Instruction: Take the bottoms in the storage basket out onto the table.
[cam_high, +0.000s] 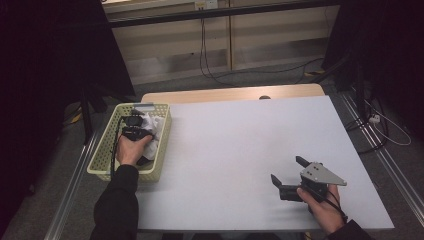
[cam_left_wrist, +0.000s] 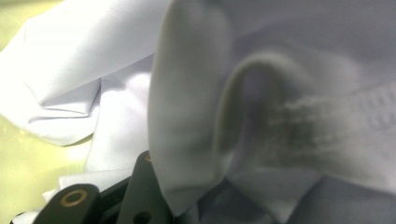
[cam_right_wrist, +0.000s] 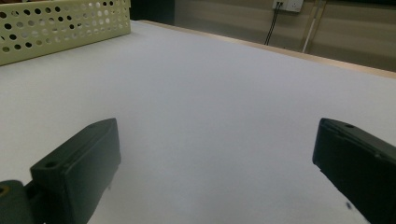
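This looks like a lab or a test room set up for recording, not a home; a plain white table (cam_high: 240, 150) stands alone on grey carpet (cam_high: 60, 195), with metal rails (cam_high: 372, 150) running along the floor on both sides; black curtains (cam_high: 45, 60) hang left and right, closing off the work area; loose cables (cam_high: 207, 55) trail down the pale panelled wall (cam_high: 270, 35) from a socket (cam_right_wrist: 288, 4) and across the floor; a tripod leg (cam_high: 86, 117) stands beside the table; the only furnishing on the tabletop is a perforated yellow plastic basket (cam_high: 107, 145).
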